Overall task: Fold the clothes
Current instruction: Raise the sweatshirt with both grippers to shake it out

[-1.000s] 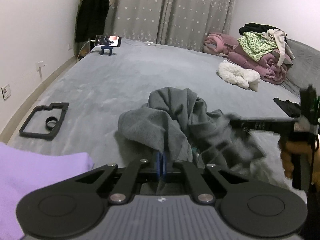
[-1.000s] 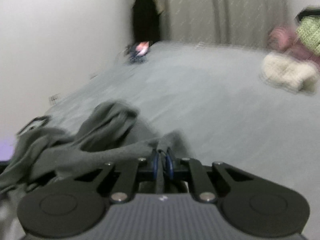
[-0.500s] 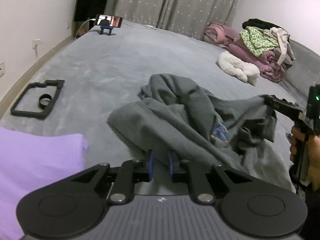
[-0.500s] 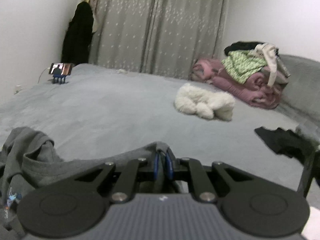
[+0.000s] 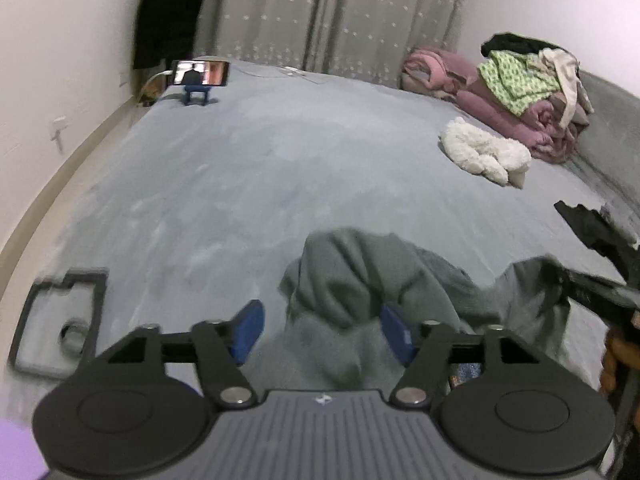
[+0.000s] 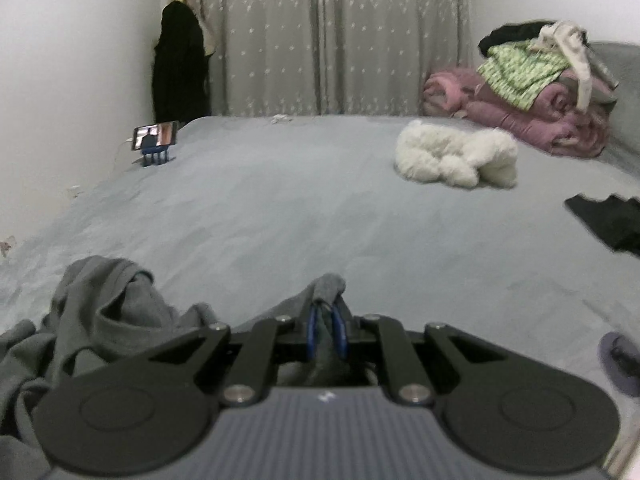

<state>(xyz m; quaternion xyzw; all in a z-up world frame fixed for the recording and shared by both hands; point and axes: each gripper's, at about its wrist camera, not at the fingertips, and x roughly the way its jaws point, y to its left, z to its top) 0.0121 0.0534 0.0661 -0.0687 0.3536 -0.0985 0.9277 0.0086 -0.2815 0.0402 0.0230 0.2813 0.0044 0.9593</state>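
We see the early, spreading-out step of folding. The grey garment [image 5: 360,280] lies crumpled on the grey bed [image 5: 280,168] near its near edge, roughly midway between the left and right edges, not yet laid flat.

The left gripper [image 5: 322,330] is released: its blue pads [image 5: 248,330] stand wide apart, with a bunched fold of the garment lying between them and apparently touching only the right-hand pad. It hovers low over the cloth, pointing toward the far edge of the bed.

The right gripper [image 6: 326,334] is clenched on a pinched edge of the garment [image 6: 116,300], which rises as a small peak between the nearly closed pads. It too points toward the far edge and is held low over the bed; in the left wrist view it appears at the right margin [image 5: 592,284], with part of the hand [image 5: 616,360] below it.

We judge that the next move calls for the left gripper to find and clamp a matching edge or corner, so that both can pull the cloth taut and lay it flat.

A black frame [image 5: 60,320] lies toward the near left corner, a white fluffy item [image 6: 456,156] and a pile of clothes [image 6: 536,92] toward the far right.
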